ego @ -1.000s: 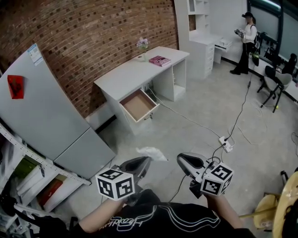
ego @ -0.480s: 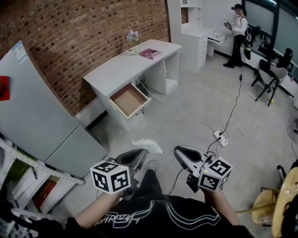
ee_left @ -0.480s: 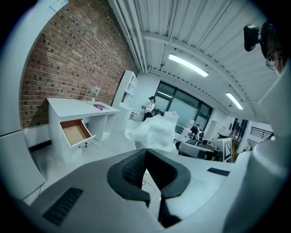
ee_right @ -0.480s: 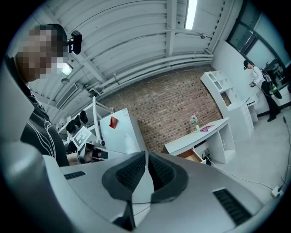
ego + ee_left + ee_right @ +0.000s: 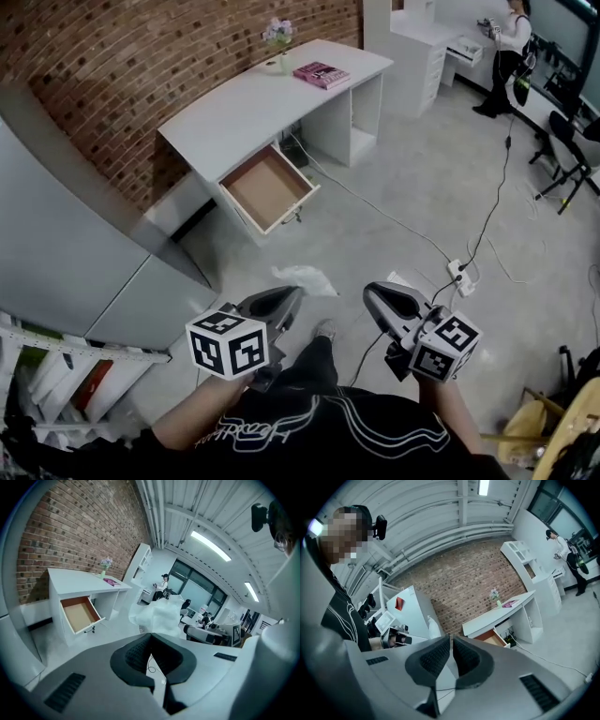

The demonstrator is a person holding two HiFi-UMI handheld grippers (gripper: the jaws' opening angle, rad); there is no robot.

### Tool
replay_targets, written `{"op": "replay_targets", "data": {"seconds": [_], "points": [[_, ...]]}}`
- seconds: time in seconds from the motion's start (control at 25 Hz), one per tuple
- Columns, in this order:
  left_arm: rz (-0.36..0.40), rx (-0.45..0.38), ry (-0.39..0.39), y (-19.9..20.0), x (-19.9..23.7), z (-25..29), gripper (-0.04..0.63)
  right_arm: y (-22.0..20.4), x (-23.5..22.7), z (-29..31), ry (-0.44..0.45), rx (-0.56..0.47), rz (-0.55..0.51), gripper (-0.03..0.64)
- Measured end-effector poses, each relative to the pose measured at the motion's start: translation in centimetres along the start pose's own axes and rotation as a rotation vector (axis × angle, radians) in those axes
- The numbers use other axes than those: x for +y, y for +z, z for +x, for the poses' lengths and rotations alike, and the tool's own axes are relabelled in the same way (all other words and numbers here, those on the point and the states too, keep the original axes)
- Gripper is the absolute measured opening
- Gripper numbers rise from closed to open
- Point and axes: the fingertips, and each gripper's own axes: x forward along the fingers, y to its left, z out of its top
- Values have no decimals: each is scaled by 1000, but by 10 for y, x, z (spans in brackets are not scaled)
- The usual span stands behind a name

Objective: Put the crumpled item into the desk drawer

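left gripper (image 5: 292,294) clenched on the crumpled item (image 5: 306,278): white wad pinched at the jaw tips and sticking out ahead of them, so it rides clear of the body and can go straight in. right gripper (image 5: 373,292) just beside it on the right, jaws all but together, nothing between them; reads as a spare, maybe for the drawer front. drawer (image 5: 267,187) well ahead of the left gripper and a little to its left, pulled out of the desk (image 5: 246,108), bare inside, so i judge no opening step is left: just close the gap and drop. pink book (image 5: 321,74) and flower vase (image 5: 278,39) at the desk's far end. grey floor (image 5: 412,202), power strip (image 5: 458,276) and cable (image 5: 488,214) ahead of the right gripper: trip risk. brick wall (image 5: 141,56) behind the desk, grey cabinet (image 5: 75,253) off to the left gripper's left, a person (image 5: 511,37) far ahead on the right
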Motion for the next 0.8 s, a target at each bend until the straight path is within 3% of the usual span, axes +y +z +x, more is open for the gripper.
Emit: {"op": "replay_targets", "data": {"seconds": [0.44,0.8], "points": [[-122,49,67,130,204,132,20,56,-177,209,-45,132,40,51],[-180,51,145,147,307,171,20,52,-221,290,-38,202,32,51]]}}
